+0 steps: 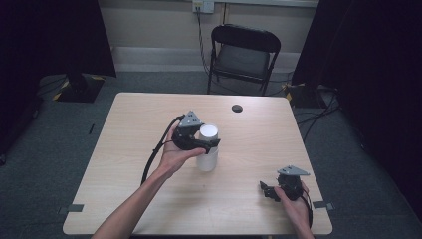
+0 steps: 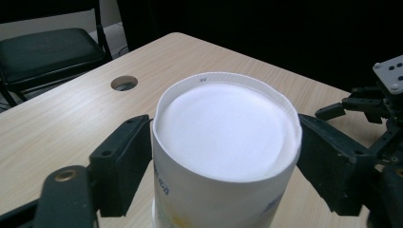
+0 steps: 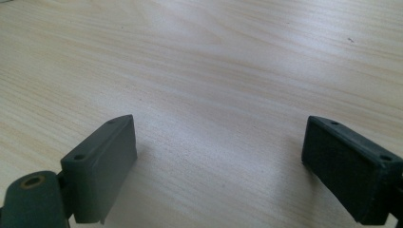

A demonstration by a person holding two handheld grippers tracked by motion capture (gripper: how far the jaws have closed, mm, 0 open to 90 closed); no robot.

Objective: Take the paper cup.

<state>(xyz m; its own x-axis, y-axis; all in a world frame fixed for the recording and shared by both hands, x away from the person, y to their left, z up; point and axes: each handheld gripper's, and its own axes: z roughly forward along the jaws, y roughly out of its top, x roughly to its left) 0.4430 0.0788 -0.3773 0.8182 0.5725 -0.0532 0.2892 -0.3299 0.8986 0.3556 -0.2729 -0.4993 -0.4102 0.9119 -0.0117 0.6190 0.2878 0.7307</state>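
A white paper cup with faint print on its wall stands upright near the middle of the wooden table. Its top end is a closed white disc inside a thin rim. My left gripper reaches in from the left at the cup's upper part. In the left gripper view its two black pads lie against opposite sides of the cup wall, so my left gripper is shut on it. My right gripper rests low at the table's front right, its jaws wide open over bare wood.
A round cable hole sits in the table near its far edge. A black folding chair stands beyond the table. Dark curtains hang on both sides. In the left gripper view the right gripper lies past the cup.
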